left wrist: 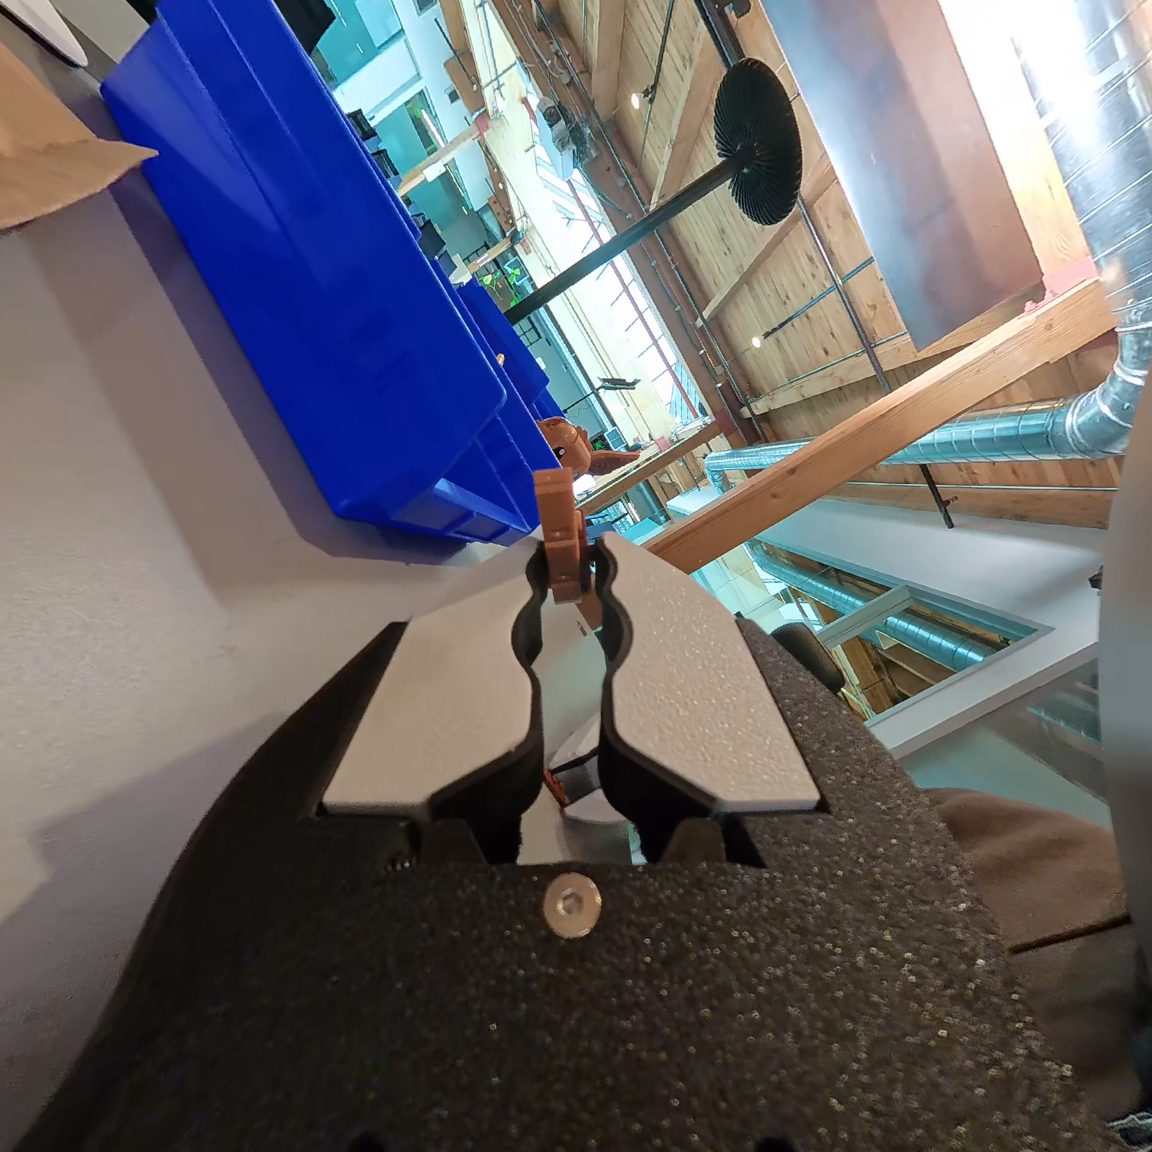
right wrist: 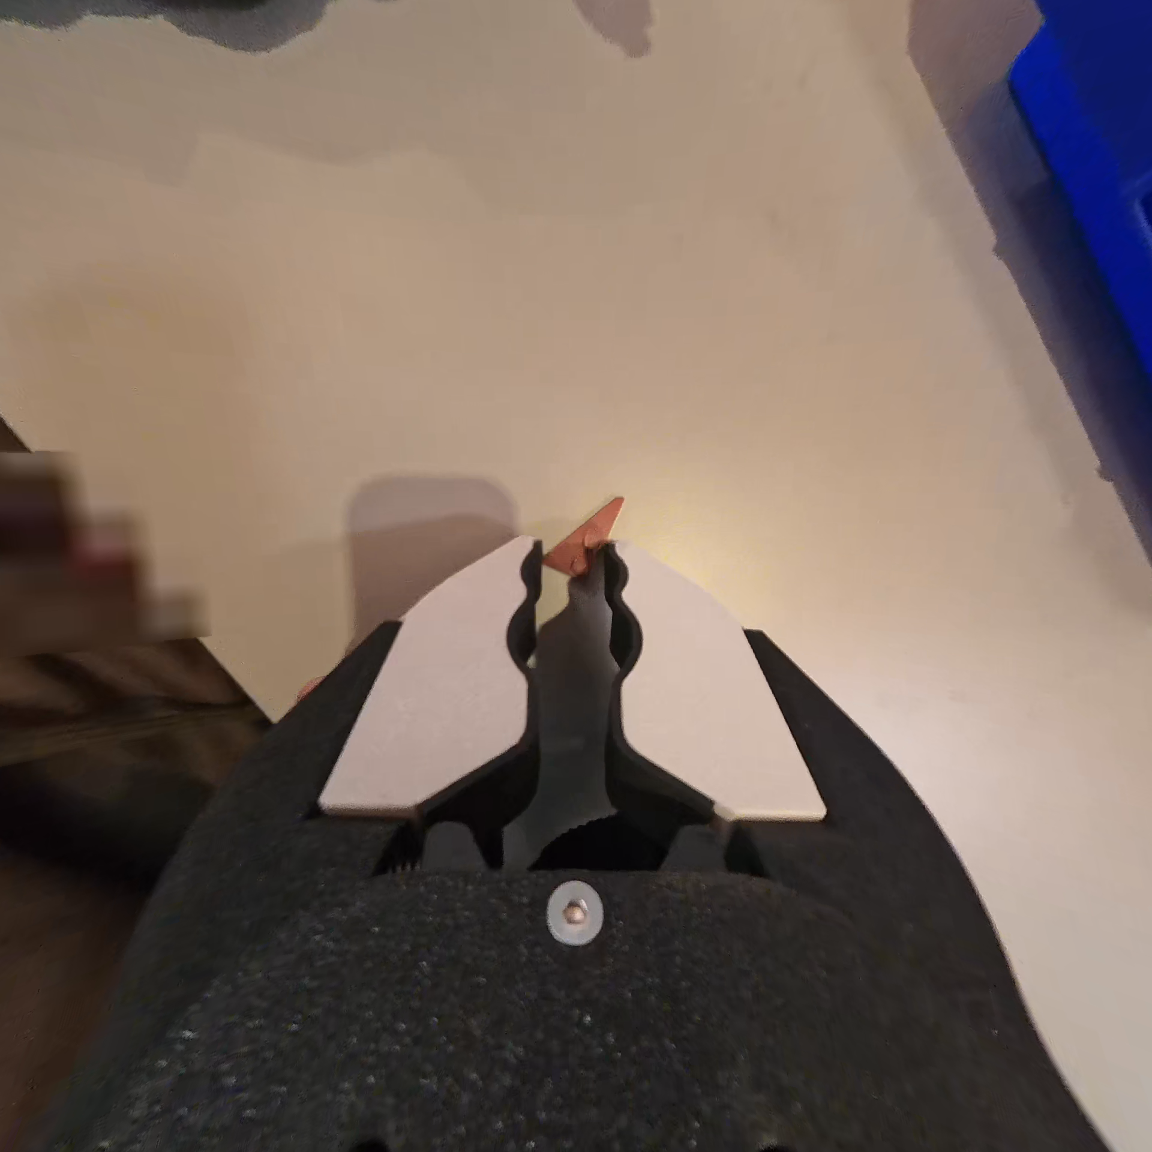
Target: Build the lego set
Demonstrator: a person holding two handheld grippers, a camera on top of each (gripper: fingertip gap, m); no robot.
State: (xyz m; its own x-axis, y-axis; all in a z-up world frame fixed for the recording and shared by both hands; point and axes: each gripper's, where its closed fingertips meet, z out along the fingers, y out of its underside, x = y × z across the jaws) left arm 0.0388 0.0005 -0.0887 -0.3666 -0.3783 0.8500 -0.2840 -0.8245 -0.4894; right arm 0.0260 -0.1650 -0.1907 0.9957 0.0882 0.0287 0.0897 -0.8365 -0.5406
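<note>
In the left wrist view my left gripper (left wrist: 567, 561) is tilted up off the white table (left wrist: 156, 561). It is shut on a small brown toy-brick figure (left wrist: 559, 530), with both pads pressed on its lower block. The figure's rounded head with a dark eye (left wrist: 564, 436) and a flat brown wing-like part (left wrist: 614, 459) stick out past the fingertips. In the right wrist view my right gripper (right wrist: 573, 555) is low over the pale table (right wrist: 561, 280). It is shut on a thin brown wedge-shaped plate (right wrist: 586, 536), whose pointed end pokes out up and to the right.
Blue plastic bins (left wrist: 324, 299) stand in a row on the table just beyond the left gripper. One bin's corner also shows in the right wrist view (right wrist: 1097, 218). A cardboard flap (left wrist: 43, 162) lies at the far left. A brown sleeve (left wrist: 1028, 873) is at the lower right. Left tips to right tips: about 20 cm.
</note>
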